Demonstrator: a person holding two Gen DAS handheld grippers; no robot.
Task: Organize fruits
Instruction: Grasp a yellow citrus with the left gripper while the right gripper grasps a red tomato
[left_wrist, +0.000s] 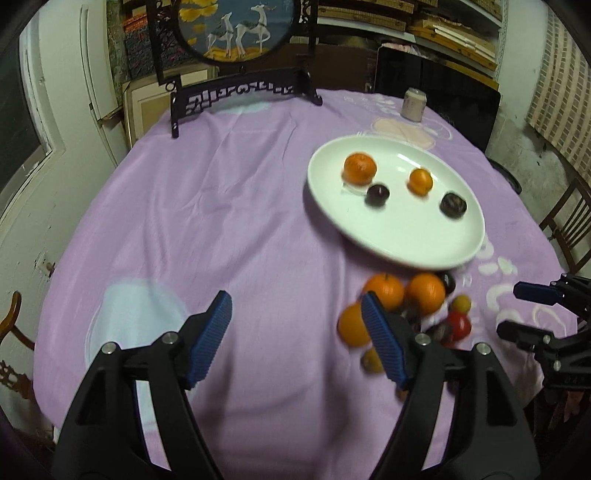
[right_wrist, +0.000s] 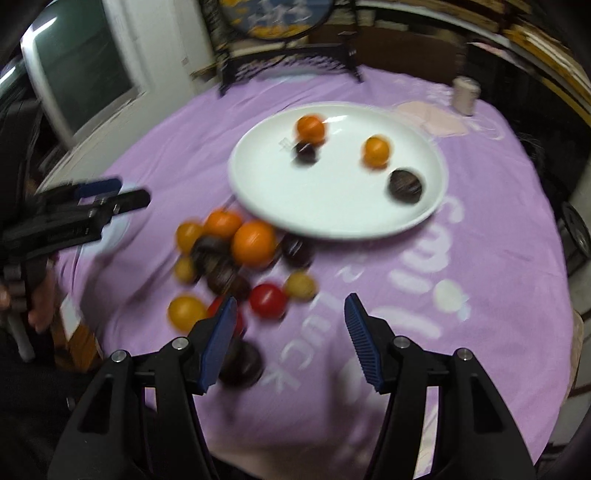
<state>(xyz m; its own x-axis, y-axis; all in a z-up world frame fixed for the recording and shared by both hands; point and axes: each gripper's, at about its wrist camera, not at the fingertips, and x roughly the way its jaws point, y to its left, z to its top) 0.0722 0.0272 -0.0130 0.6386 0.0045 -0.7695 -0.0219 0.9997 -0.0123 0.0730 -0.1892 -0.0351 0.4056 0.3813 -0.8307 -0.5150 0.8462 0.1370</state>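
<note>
My right gripper (right_wrist: 290, 339) is nearer the loose fruit pile (right_wrist: 236, 266), fingers spread wide, nothing between them. The red fruit (right_wrist: 267, 300) sits just above and left of the gap in the right wrist view, a yellowish one (right_wrist: 300, 286) just beside it, touching or nearly so; too blurred to say. A dark fruit (right_wrist: 242, 363) lies low, right at my left fingertip and partly hidden behind it. So the nearest pick lies ahead and a little left of my right fingers. These are round fruits, no long axis to line up with.

My left gripper (left_wrist: 297, 339) is also wide and holds nothing. In the left wrist view the pile sits at lower right, behind the right-hand finger, with oranges (left_wrist: 424, 291) above it; the gap itself faces bare cloth.

The white plate (right_wrist: 258, 192) lies beyond the pile, upper centre of the right view, already carrying two oranges and two dark fruits, spaced apart. I judge sorting is partway done, most of the fruit still off the plate.

The surface is a round table under a purple tablecloth (left_wrist: 221, 206), soft and wrinkled, so fruit may roll. A can (left_wrist: 413, 104) sits at the far edge, a carved screen stand (left_wrist: 240, 92) behind. Shelves and a chair ring the table.
</note>
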